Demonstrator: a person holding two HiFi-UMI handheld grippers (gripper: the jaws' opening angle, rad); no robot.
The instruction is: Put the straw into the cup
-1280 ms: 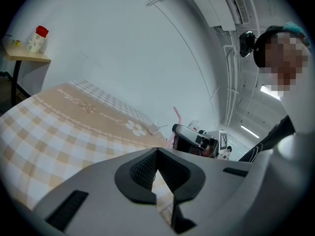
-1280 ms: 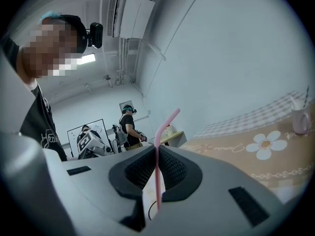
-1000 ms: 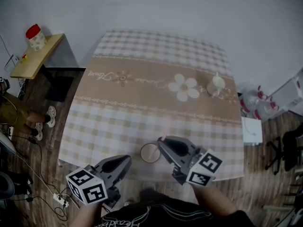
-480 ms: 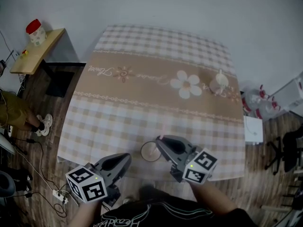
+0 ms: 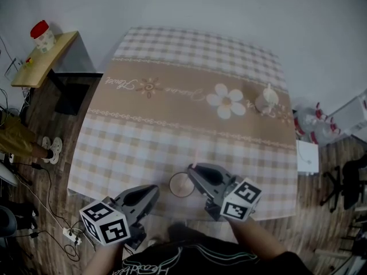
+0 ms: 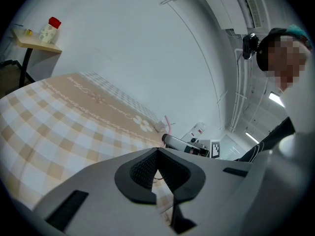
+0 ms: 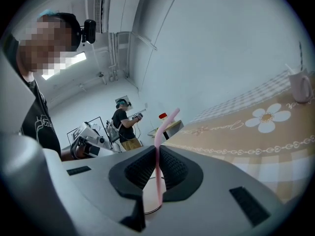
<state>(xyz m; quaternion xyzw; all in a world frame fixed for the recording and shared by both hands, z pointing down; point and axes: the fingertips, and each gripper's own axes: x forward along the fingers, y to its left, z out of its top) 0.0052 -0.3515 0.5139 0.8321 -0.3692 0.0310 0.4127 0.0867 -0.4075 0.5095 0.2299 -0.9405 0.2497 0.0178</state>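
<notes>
**Head view.**
- Table (image 5: 172, 119): checked cloth with a flower band.
- Cup (image 5: 182, 184): pale, open-topped, upright near the table's near edge, between the two grippers.
- Right gripper (image 5: 192, 169): tips just above the cup's right rim.
- Straw (image 5: 195, 156): thin and pink, rising from those tips; its lower part cannot be made out here.
- Left gripper (image 5: 153, 190): just left of the cup, apart from it.
- Mug (image 5: 265, 101): white, well apart at the far right.

**Left gripper view.**
- Left gripper (image 6: 157, 152): pads meet at the tips with nothing between them.
- Straw (image 6: 169, 124): bent pink top showing beyond, above the right gripper (image 6: 184, 142).

**Right gripper view.**
- Right gripper (image 7: 157, 150): jaws clamped on the straw.
- Straw (image 7: 166, 122): held near upright and pinched at mid-length. It is slim and pale pink, with a flexed top leaning right.
- Cup (image 7: 148, 191): directly beneath the pads. The straw's lower end appears to sit within its mouth, though whether it touches the bottom cannot be told.

**Step in hand (judged).** Insertion, well along.

**Next move (judged).** Bring the straw a little deeper over the cup's centre. Then part the right jaws so the straw rests against the rim without tipping the light cup.
</notes>
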